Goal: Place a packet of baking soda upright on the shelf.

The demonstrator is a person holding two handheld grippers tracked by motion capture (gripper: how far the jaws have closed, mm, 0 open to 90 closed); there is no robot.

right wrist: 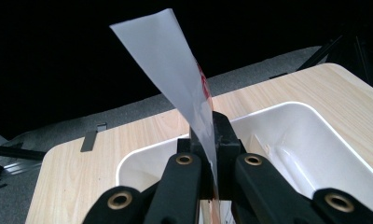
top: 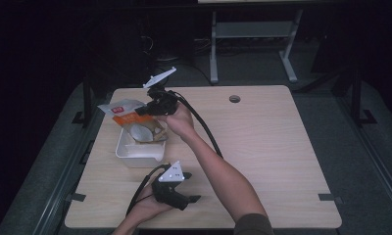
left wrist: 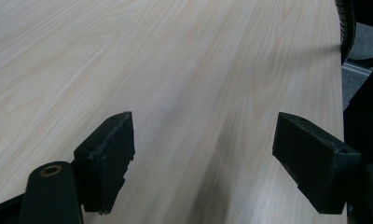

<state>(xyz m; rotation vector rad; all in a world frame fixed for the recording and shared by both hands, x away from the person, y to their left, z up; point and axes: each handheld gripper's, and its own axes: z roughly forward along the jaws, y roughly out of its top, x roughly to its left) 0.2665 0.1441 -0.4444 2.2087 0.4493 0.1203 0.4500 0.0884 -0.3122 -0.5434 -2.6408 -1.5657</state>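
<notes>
a: what sits nearest the camera?
b: the left tongs (top: pixel 191 187), held low by the near edge of the bench (top: pixel 282 147), jaws spread wide with nothing between them. in the left gripper view bare wood runs ahead of them to the bench's edge.
a: and the right tongs (top: pixel 141 110)?
b: raised over the far left part of the bench, clamped on a snack packet (top: pixel 119 108). in the right gripper view the packet's (right wrist: pixel 175 79) pale edge stands up between the closed jaws.
a: what is under it?
b: a white tray (top: pixel 135 155), near the bench's left edge; the packet's lower end hangs into it.
a: open room?
b: the whole right half of the bench is bare wood. a small round hole (top: pixel 234 99) sits near the far edge.
</notes>
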